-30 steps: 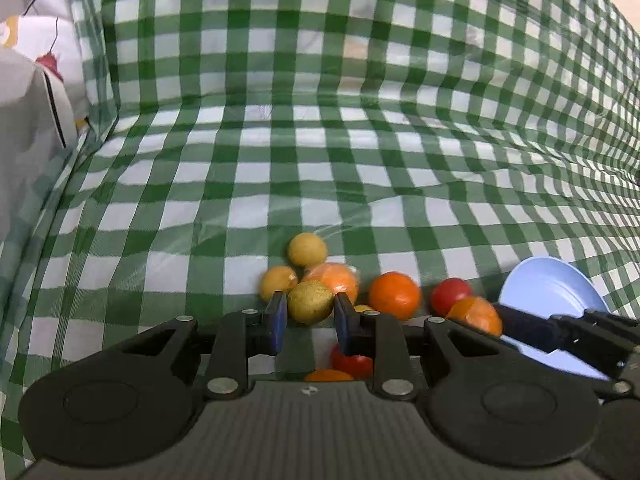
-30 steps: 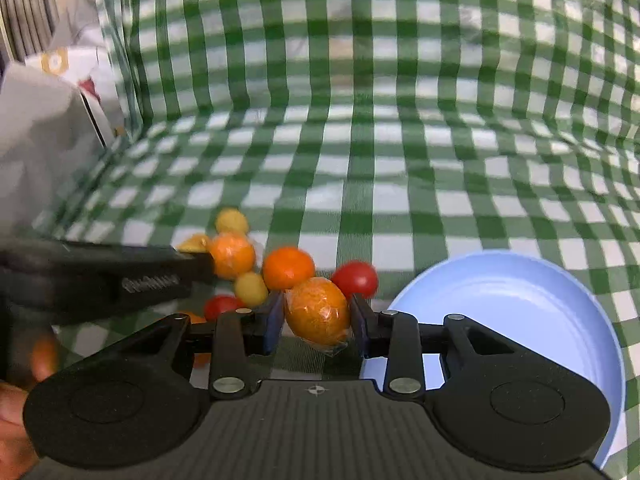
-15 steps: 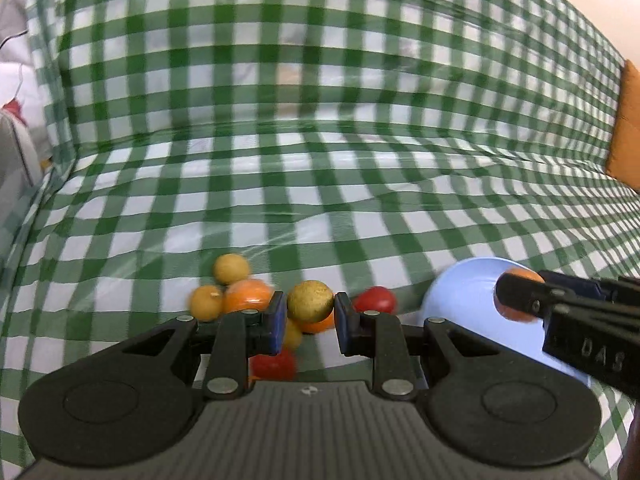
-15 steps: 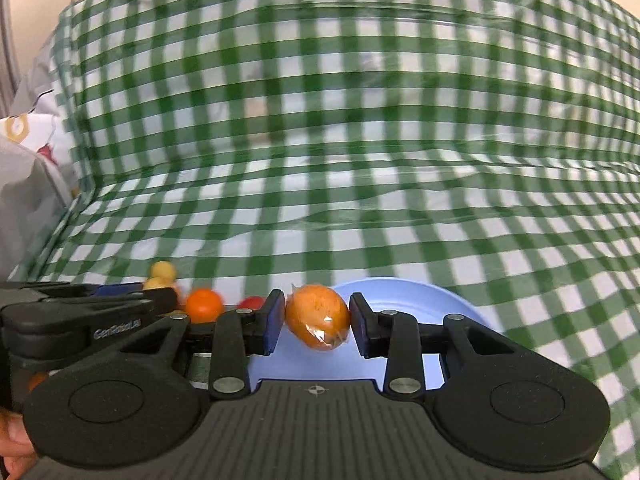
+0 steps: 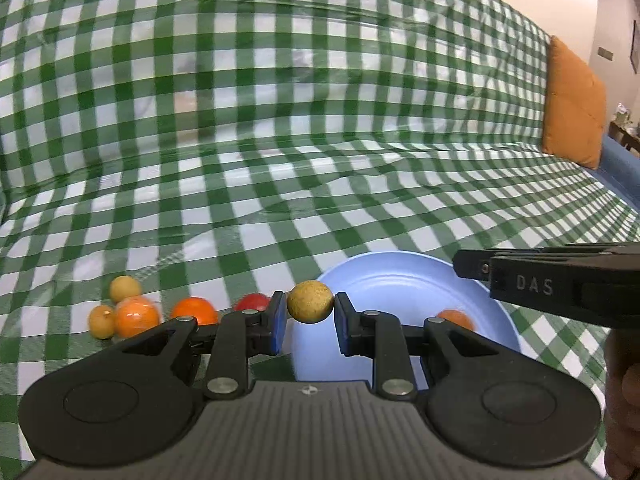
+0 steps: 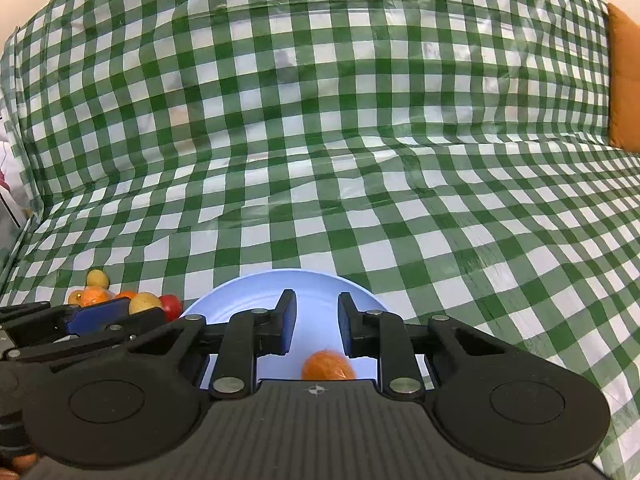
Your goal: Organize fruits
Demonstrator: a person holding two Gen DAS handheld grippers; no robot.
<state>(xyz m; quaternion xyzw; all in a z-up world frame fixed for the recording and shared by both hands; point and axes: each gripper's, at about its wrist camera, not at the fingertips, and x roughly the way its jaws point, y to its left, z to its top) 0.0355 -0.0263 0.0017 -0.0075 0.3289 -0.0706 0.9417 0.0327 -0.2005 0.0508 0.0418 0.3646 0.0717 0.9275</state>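
My left gripper [image 5: 309,307] is shut on a small yellow-brown fruit [image 5: 310,300], held just over the left rim of the blue plate [image 5: 400,280]. My right gripper [image 6: 317,322] hangs above the plate [image 6: 256,298]. Its jaws have closed down to a narrow gap with nothing between them. An orange fruit [image 6: 328,365] lies on the plate beneath it and also shows in the left wrist view as the orange fruit [image 5: 456,317]. Left of the plate sits a pile of yellow, orange [image 5: 136,316] and red [image 5: 252,303] fruits.
A green-and-white checked cloth [image 5: 320,160] covers the seat and backrest. An orange cushion [image 5: 572,100] leans at the far right. The right gripper's body [image 5: 560,284] crosses the left wrist view over the plate's right side, with a hand [image 5: 624,400] below it.
Both grippers moved right, from the fruit pile to the plate. The right gripper let go of the orange fruit, which now lies on the plate. The left still holds its fruit.
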